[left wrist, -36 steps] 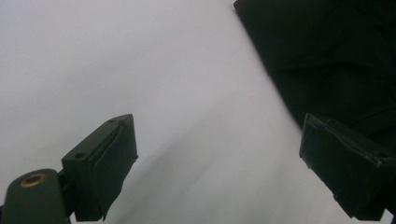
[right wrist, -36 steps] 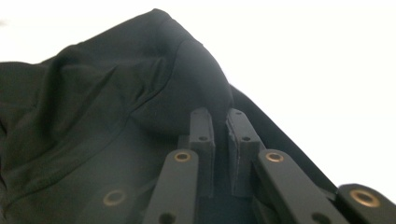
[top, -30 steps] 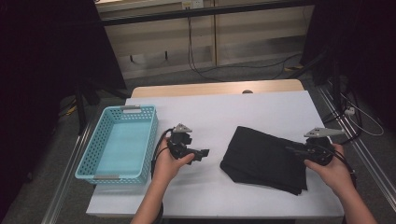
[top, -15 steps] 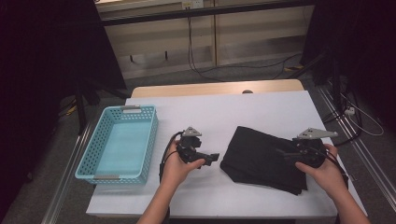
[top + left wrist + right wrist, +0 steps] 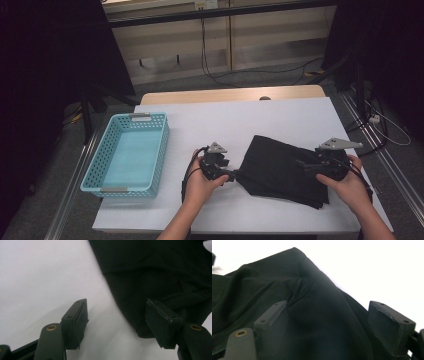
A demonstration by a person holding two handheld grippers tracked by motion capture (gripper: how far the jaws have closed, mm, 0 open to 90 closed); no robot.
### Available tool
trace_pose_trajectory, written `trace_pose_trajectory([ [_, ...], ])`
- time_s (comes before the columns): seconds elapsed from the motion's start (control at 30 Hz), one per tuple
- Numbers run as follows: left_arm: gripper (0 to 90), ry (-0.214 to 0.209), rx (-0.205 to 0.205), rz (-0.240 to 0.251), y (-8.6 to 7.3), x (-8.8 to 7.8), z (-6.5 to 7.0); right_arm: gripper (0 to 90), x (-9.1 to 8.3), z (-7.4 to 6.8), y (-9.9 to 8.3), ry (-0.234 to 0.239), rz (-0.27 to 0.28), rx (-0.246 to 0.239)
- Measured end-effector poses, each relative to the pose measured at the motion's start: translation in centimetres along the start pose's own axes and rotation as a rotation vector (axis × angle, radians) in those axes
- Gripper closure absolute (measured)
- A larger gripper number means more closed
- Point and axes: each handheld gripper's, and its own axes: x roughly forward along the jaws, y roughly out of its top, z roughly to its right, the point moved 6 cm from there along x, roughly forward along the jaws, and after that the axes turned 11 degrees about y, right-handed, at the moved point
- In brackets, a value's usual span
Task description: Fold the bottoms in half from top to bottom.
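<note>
A folded black cloth point(image 5: 282, 170) is seen lying flat on the white desk point(image 5: 250, 120), right of centre and toward the near edge. A light blue perforated basket point(image 5: 127, 152) is set on the left part of the desk, well apart from the cloth.

The left hand-held gripper point(image 5: 231, 175) is held low at the cloth's left corner. In the left gripper view its jaws are spread wide: one pad is seen over bare desk, the other over the dark fabric point(image 5: 160, 275), with the cloth's edge between them and nothing clamped.

The right hand-held gripper point(image 5: 305, 164) is held over the right side of the cloth. In the right gripper view its jaws are likewise parted widely above the fabric point(image 5: 307, 315), with nothing pinched. A grey plate point(image 5: 339, 144) is carried on top of it.
</note>
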Motion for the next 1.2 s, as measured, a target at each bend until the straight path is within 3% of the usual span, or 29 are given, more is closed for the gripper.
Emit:
trace_pose_trajectory([
  [0.37,52.2,-0.038,0.006,-0.012,-0.4,0.7,1.3,17.4,0.0,-0.2,-0.1,0.005,-0.002,-0.007],
  [0.5,57.8,-0.032,0.016,-0.003,-0.5,0.8,1.7,17.4,-0.1,-0.1,-0.2,-0.002,-0.001,0.003],
  [0.6,70.7,-0.067,-0.013,-0.015,-0.7,0.8,2.3,17.4,-0.2,0.0,-0.2,-0.003,-0.001,0.003],
  [0.77,81.6,-0.059,-0.061,-0.056,-0.6,0.4,2.1,17.5,-0.2,-0.1,-0.1,-0.002,0.001,0.001],
  [1.0,83.3,-0.046,-0.138,-0.082,-0.3,-0.7,-0.2,17.5,-0.6,0.0,-0.1,-0.002,0.012,0.000],
  [1.2,83.1,0.010,-0.193,-0.083,-0.2,-2.1,-3.9,17.4,-0.9,0.1,0.0,-0.006,0.026,0.006],
])
